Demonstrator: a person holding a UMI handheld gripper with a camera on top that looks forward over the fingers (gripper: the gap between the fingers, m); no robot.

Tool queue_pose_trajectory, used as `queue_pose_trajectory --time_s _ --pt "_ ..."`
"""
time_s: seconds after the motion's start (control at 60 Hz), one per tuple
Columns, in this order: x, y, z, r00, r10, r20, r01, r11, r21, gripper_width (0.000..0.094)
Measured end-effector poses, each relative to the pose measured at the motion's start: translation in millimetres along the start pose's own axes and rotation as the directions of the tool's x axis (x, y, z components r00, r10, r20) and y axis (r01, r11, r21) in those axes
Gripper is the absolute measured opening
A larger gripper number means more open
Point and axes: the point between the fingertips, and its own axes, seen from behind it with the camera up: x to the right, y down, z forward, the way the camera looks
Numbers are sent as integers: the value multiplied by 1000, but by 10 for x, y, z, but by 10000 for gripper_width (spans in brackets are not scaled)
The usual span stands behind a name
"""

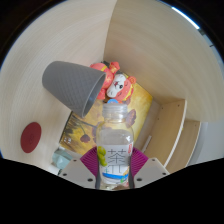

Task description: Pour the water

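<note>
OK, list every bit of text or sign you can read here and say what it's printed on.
Bottle label, between the gripper fingers: green characters, too blurred to read.
Picture card under the grey cup: print too small to read.
Clown toy: no text.
Red disc: no text.

Clear glossy plastic bottle (116, 150) with paper label, matt grey ribbed cup (73, 84), pale smooth tabletop (30, 90)

Grey cup (75, 84) and doll (118, 84) close beyond bottle (117, 148); bare tabletop (30, 90) leftward.
</note>
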Motion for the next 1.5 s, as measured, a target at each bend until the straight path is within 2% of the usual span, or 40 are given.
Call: queue_pose_trajectory --time_s 0.15,0.333,0.5,0.633,0.65,0.75,0.8,0.817,0.867,0.95,1.033,1.117,1.25,1.5 --pt "69 -186 -2 971 -230 -70 234 971 51 383" --pt "65 -141 54 952 -295 -81 297 955 7 383" --pt "128 -106 53 978 -192 -79 193 981 -3 382" --pt "279 129 64 978 204 -45 -206 977 -54 381" --pt "316 125 47 969 239 -63 -244 967 -75 383" --pt "397 389 15 790 612 -41 -612 781 -121 384" --pt "431 496 -10 653 756 -51 -754 642 -143 386" --pt "426 475 -53 599 797 -77 -797 583 -159 386" --pt "422 625 -40 430 900 -68 -896 416 -156 386" --pt "391 774 -86 157 981 -110 -978 139 -153 386" --pt "263 780 -108 -98 991 -90 -984 -110 -138 387" --pt "47 718 -116 -278 956 -90 -944 -290 -159 387" --pt "-457 479 -102 -422 906 -35 -874 -417 -251 387" --pt "-1216 113 -142 -477 877 -56 -810 -464 -358 383"
